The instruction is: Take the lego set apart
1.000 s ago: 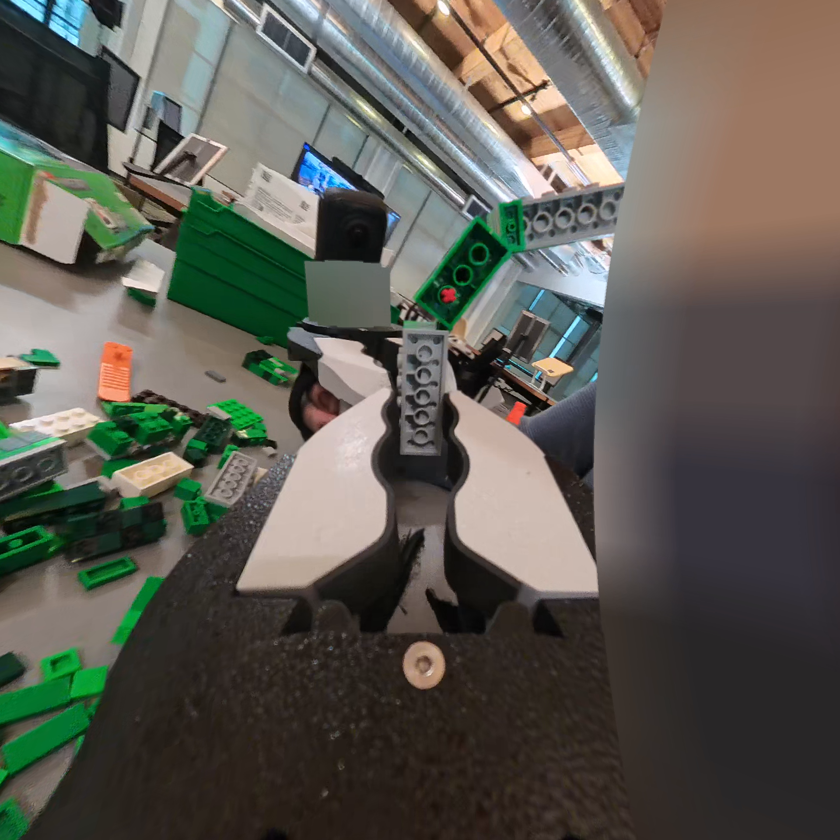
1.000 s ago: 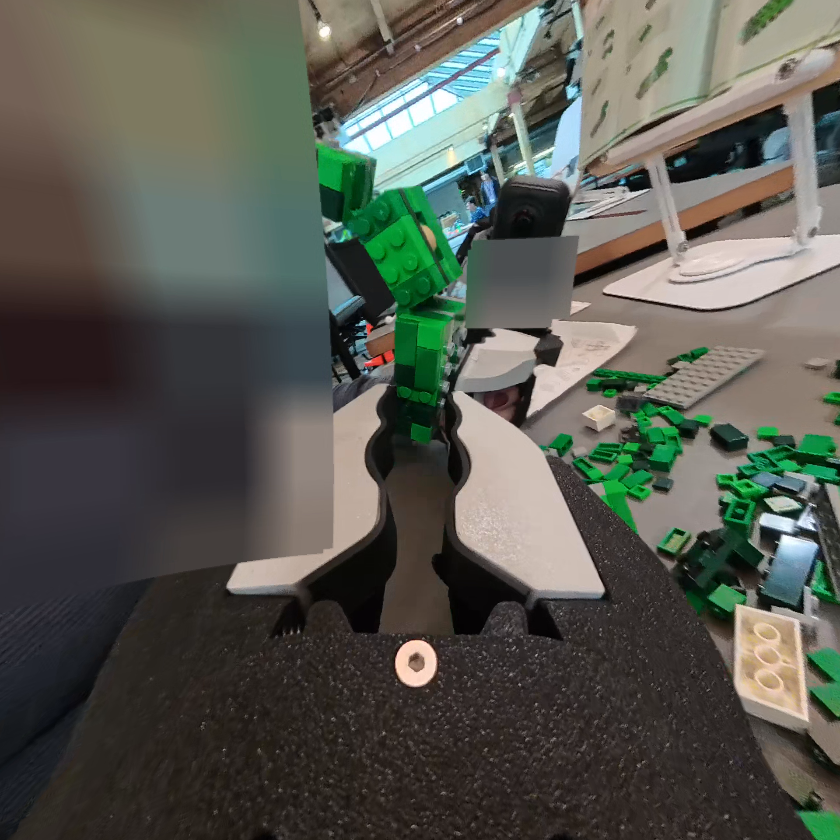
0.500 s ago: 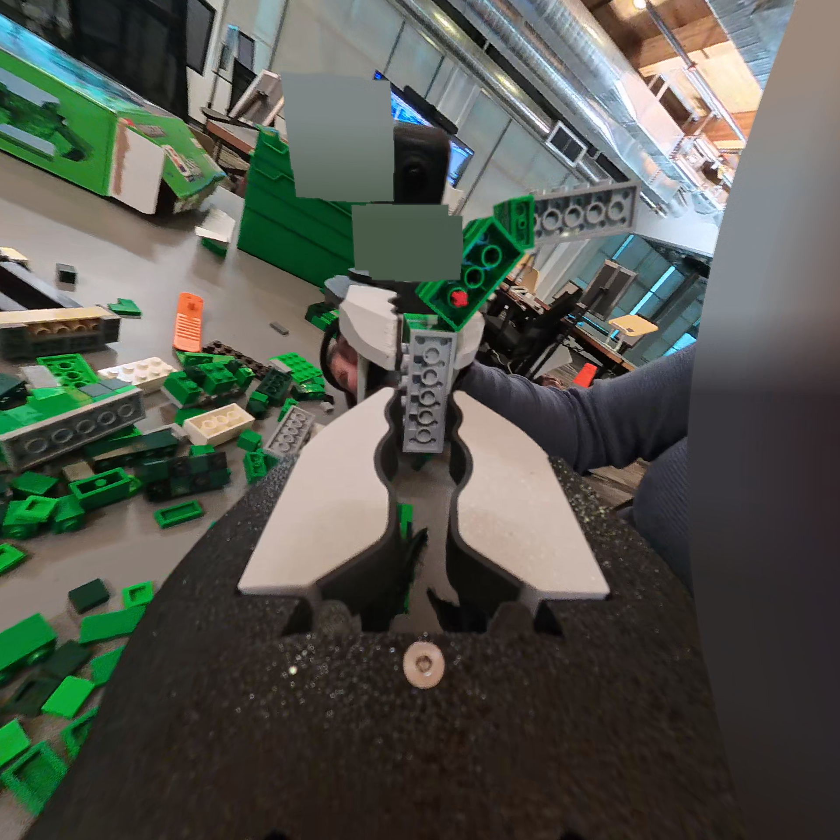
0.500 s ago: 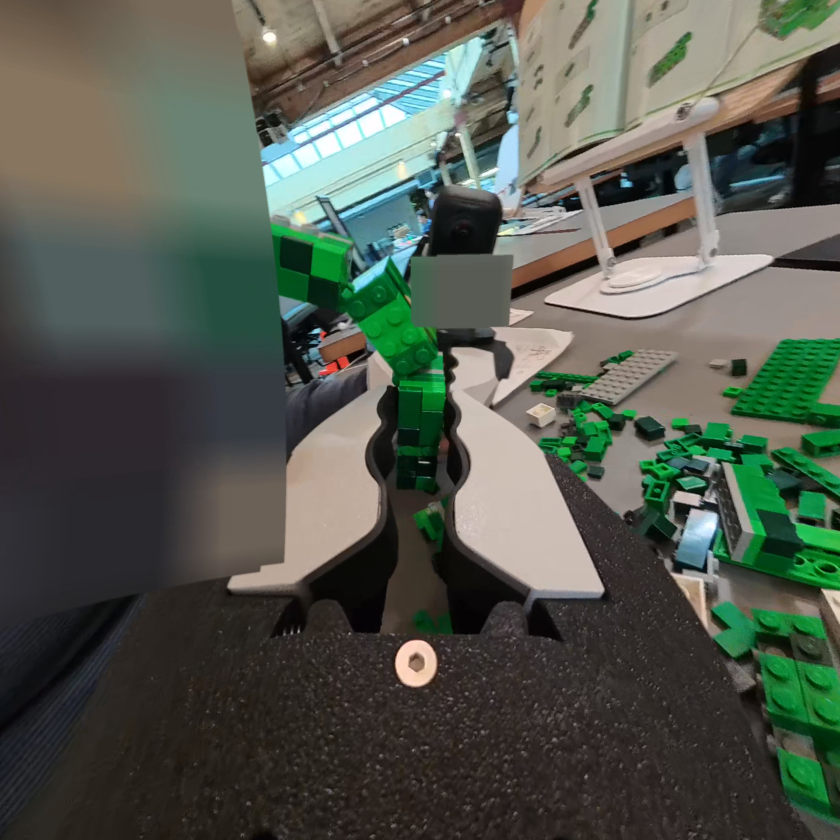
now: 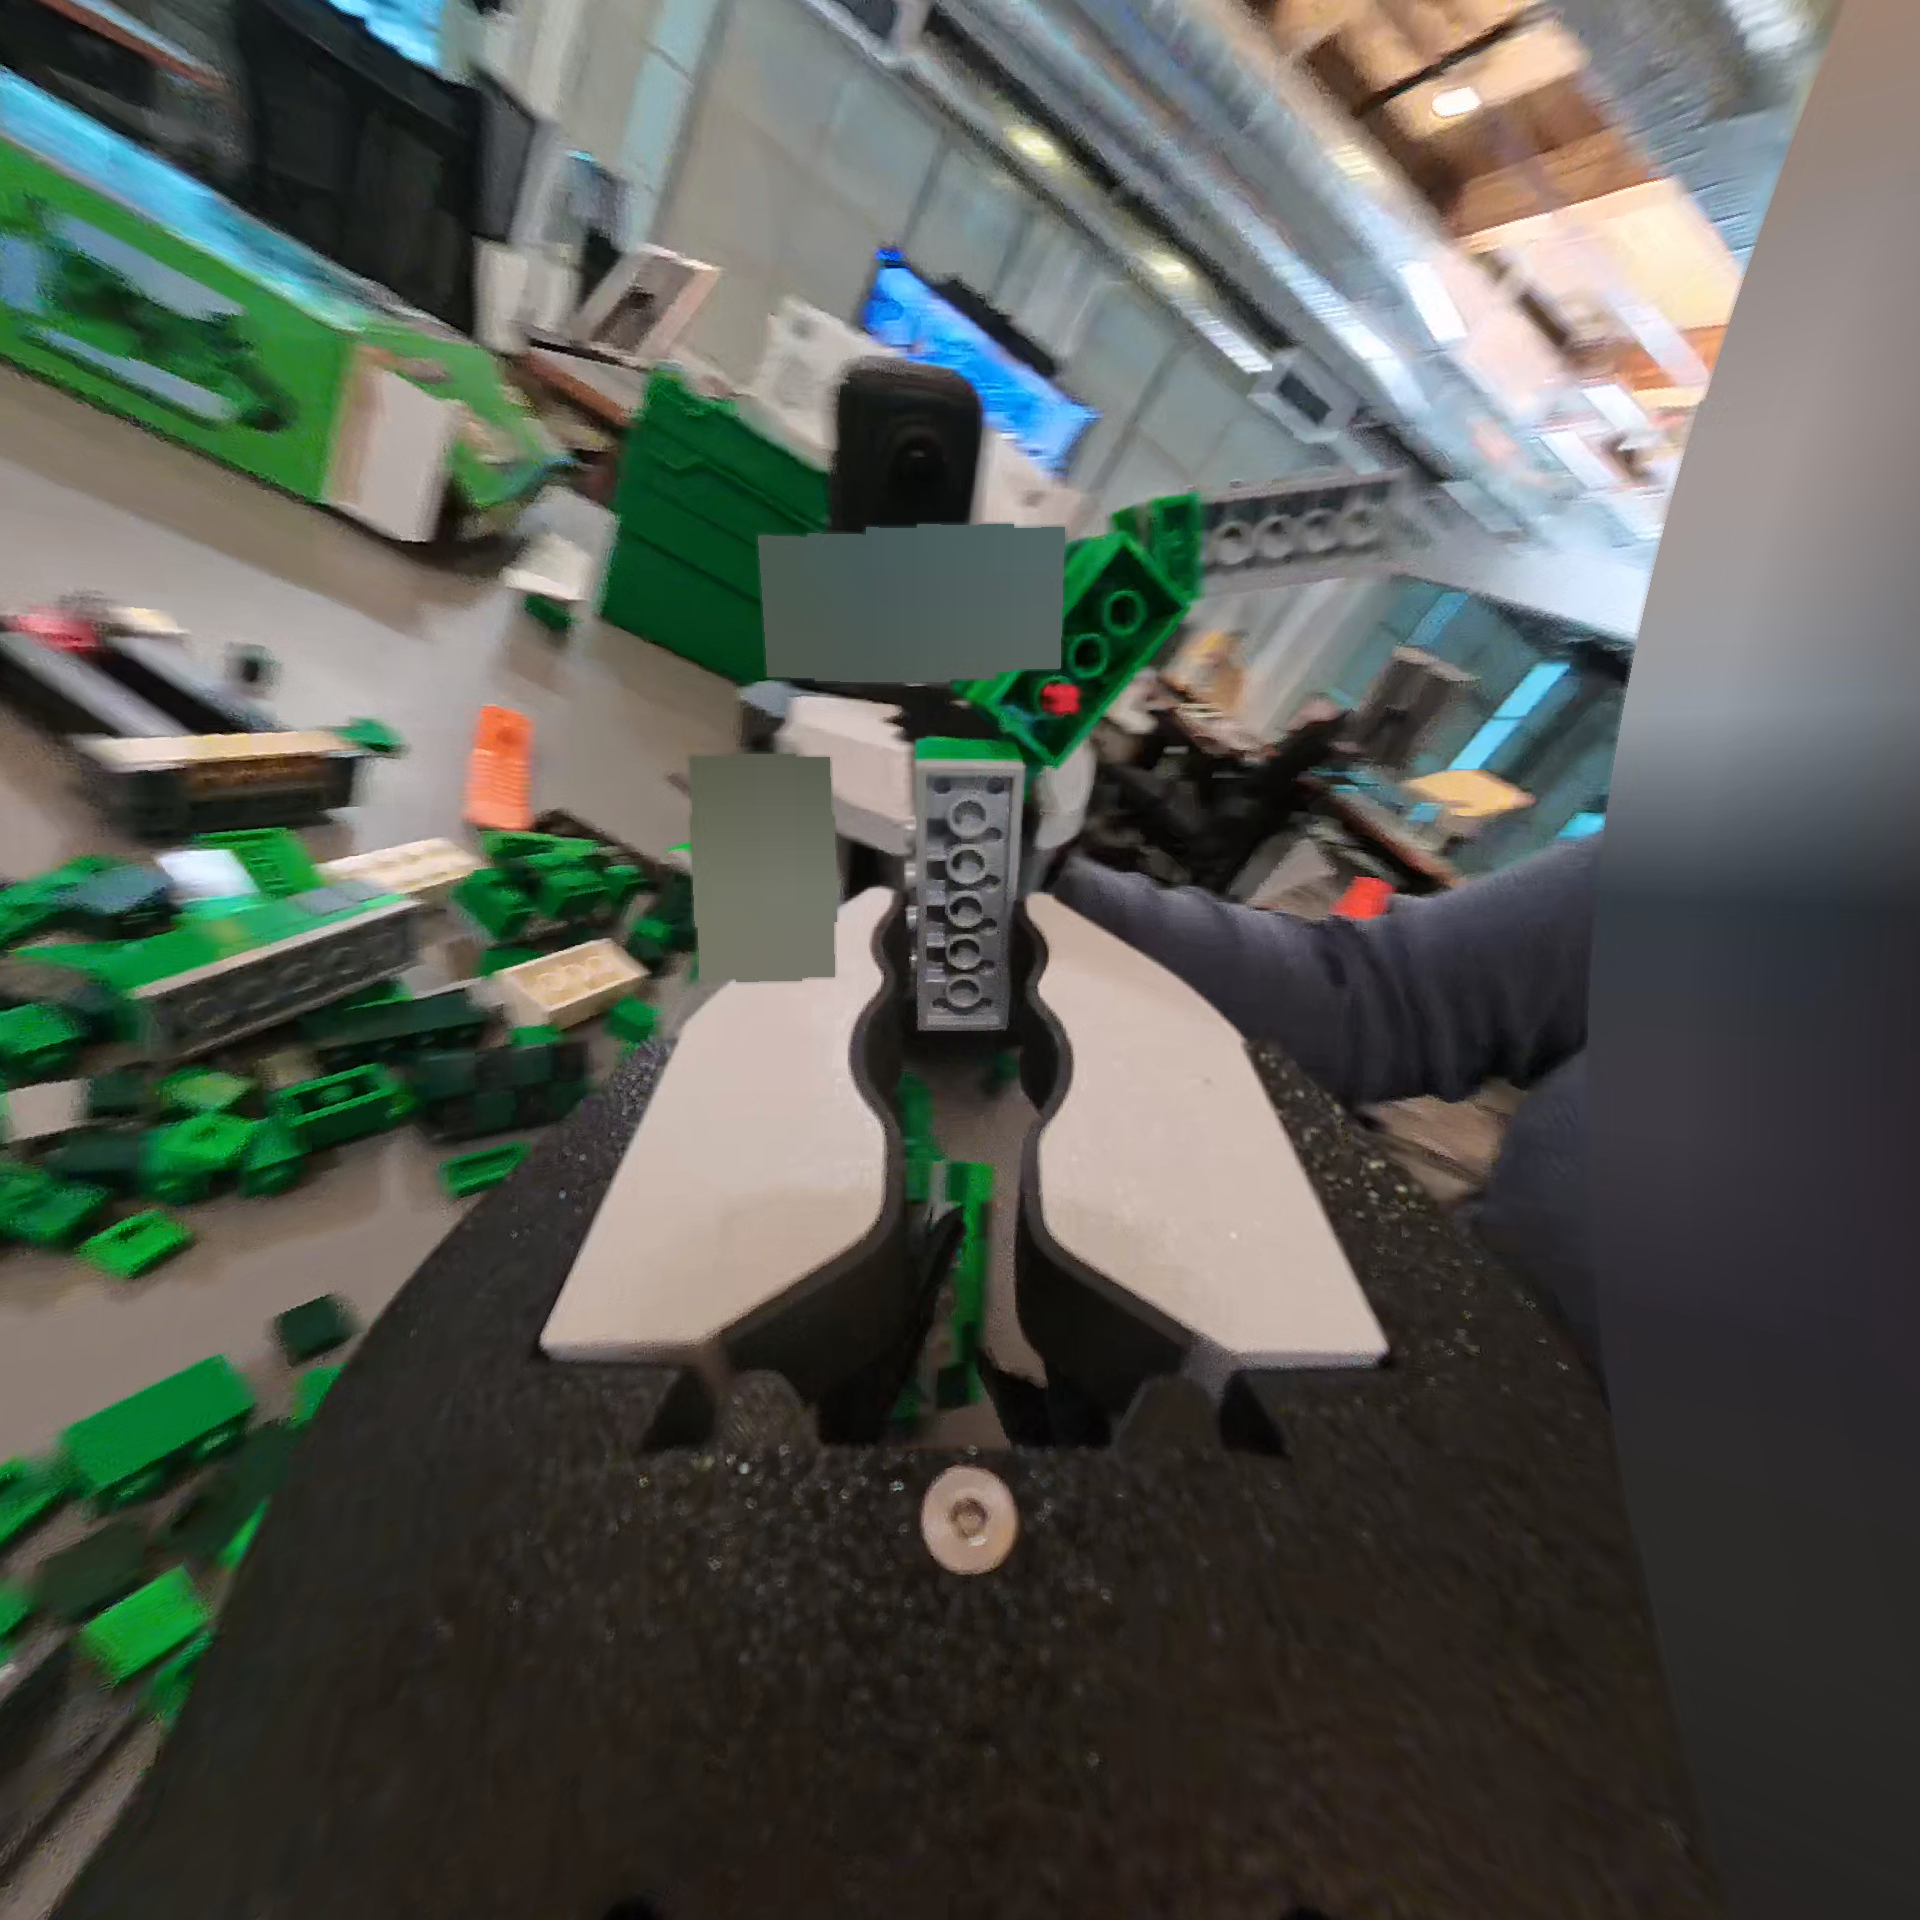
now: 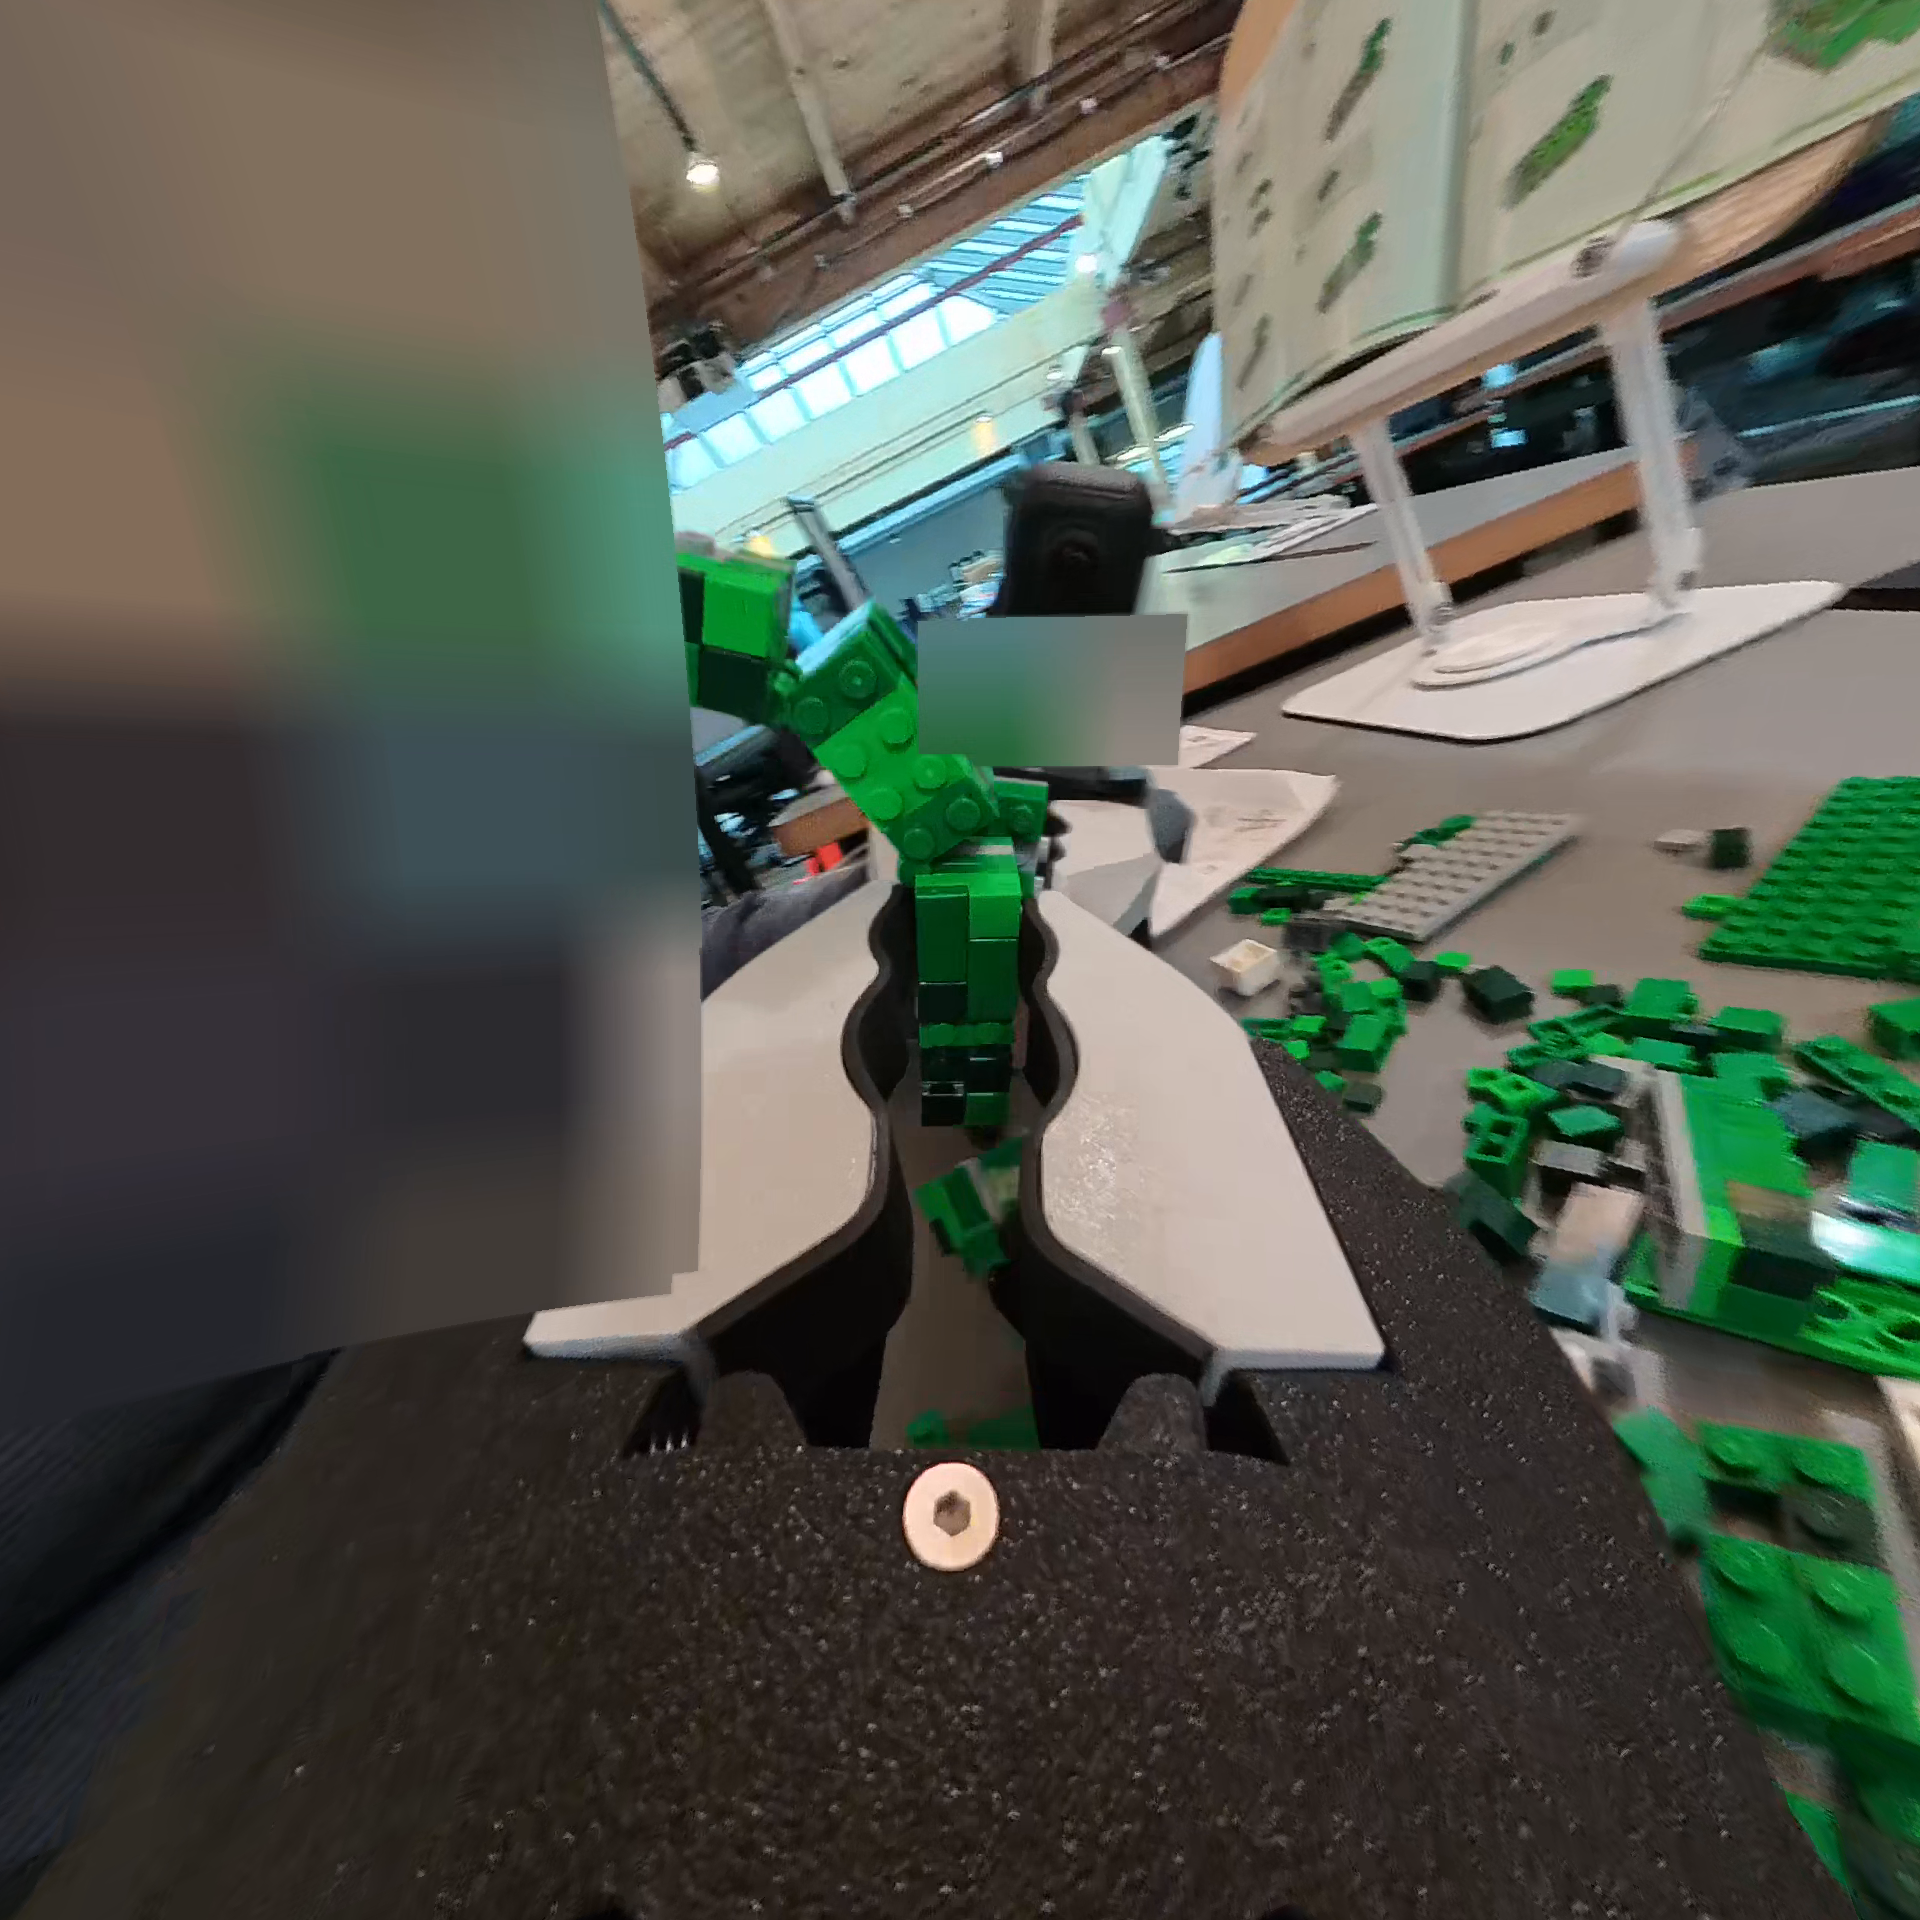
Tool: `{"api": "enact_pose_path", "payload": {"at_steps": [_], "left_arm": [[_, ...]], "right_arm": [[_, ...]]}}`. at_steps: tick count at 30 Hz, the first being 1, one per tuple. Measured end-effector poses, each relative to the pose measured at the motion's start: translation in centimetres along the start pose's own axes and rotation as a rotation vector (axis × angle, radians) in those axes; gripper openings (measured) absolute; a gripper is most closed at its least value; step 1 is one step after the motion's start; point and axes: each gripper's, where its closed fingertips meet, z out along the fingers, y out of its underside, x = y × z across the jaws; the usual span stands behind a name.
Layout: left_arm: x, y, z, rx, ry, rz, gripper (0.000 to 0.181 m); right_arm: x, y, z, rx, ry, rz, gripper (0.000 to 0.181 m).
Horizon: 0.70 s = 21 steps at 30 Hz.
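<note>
over the last second both views have tipped down toward the table, so more of the scattered loose green plastic bricks (image 5: 312, 1081) now show to the left of the left gripper (image 5: 961, 914) than before, while the assembly itself looks the same shape; i judge no piece has separated yet. the left gripper's jaws stand narrow, clamped on the grey rectangular studded plate (image 5: 964, 904) at the back of the green-and-grey lego assembly (image 5: 1091, 634), which rises past the tips and angles up to the right. the right gripper (image 6: 961, 987) faces it from the other side, jaws narrow on the stacked green brick column (image 6: 966, 997) of the same assembly, whose upper section leans up to the left. both are held level, opposed, raised off the table.
</note>
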Motion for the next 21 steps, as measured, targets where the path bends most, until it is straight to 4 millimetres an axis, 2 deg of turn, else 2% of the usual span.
{"api": "enact_pose_path", "payload": {"at_steps": [1,5,8,11,17,19,21], "left_arm": [[-1.0,0.0,-0.2,-0.006,-0.081,0.028,0.018],[-4.8,0.6,-1.9,-0.090,-0.397,0.077,0.018],[-6.2,1.9,-2.6,-0.200,-0.520,0.079,0.018],[-6.6,2.7,-2.5,-0.263,-0.573,0.097,0.020],[-7.3,2.7,-2.2,-0.305,-0.663,0.211,0.102],[-7.4,2.1,-2.2,-0.317,-0.718,0.335,0.112],[-7.1,1.3,-2.1,-0.329,-0.786,0.514,0.109]], "right_arm": [[0.6,-0.1,-0.1,0.003,0.046,-0.002,0.018],[3.7,-0.4,-1.3,0.002,0.273,0.005,0.018],[5.5,-0.2,-2.6,-0.038,0.445,-0.016,0.018],[6.9,0.5,-3.9,-0.150,0.630,-0.120,0.018],[8.6,1.4,-5.8,-0.405,0.935,-0.412,0.018],[8.9,1.7,-6.1,-0.479,0.993,-0.482,0.018],[9.1,1.9,-6.2,-0.541,1.044,-0.540,0.018]]}}
